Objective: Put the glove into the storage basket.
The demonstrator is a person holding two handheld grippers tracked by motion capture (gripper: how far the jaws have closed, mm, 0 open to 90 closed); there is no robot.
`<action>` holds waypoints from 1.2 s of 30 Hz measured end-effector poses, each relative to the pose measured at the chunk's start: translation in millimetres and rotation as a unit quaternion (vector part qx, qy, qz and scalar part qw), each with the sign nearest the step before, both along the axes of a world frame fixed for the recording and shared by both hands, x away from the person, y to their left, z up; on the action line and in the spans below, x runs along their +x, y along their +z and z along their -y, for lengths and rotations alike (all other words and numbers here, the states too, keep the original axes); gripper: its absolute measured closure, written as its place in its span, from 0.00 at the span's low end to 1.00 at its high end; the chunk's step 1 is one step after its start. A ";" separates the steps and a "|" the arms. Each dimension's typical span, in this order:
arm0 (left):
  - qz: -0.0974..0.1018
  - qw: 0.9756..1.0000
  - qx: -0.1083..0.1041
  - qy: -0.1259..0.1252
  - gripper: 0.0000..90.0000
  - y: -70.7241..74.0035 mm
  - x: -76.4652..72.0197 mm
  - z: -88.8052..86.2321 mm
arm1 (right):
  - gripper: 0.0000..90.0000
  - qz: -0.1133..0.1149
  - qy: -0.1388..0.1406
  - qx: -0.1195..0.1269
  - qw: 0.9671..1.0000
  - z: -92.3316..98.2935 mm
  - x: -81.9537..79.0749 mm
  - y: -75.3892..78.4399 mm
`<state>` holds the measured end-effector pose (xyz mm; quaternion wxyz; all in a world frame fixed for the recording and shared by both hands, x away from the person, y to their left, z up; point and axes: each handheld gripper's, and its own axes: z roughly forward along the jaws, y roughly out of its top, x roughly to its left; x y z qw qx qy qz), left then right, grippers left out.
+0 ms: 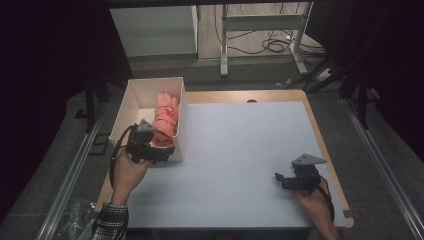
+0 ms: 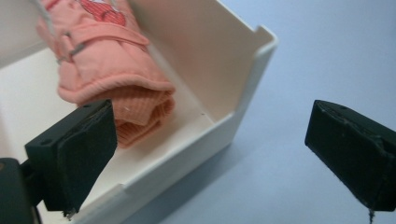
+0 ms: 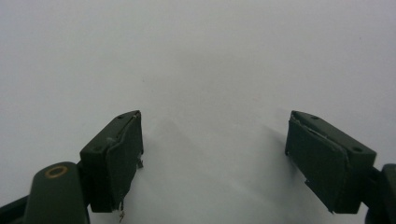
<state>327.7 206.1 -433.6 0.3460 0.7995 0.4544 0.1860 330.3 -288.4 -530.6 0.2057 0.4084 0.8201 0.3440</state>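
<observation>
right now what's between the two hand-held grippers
Bare white table in the high view. The left hand-held gripper is at the box holding the pink garment; the right hand-held gripper is apart.

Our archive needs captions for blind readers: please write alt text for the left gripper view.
The left gripper stands open, its two black jaws straddling the near corner of a white box. A folded pink garment lies inside the box, which rests on a pale blue table surface.

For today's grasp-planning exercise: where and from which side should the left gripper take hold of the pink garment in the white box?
Probably the rolled end of the pink garment, from above: the white box walls block sideways approaches, and the left gripper is open beside it.
</observation>
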 end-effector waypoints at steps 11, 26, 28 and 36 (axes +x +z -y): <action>0.003 0.999 -0.014 -0.035 0.03 -20.7 -19.5 17.4 | 0.22 0.000 0.000 0.000 1.000 0.0 0.0 0.0; -0.001 0.997 -0.008 -0.080 0.03 -66.4 -34.0 48.2 | 0.22 0.000 0.000 0.000 1.000 0.0 0.0 0.0; -0.006 0.996 -0.003 -0.084 0.02 -75.6 -33.2 52.5 | 0.22 0.000 0.000 0.000 1.000 0.1 0.0 -0.1; -0.035 0.995 0.016 -0.090 0.02 -109.9 -26.3 63.3 | 0.22 0.001 0.000 0.000 1.000 0.1 0.0 -0.1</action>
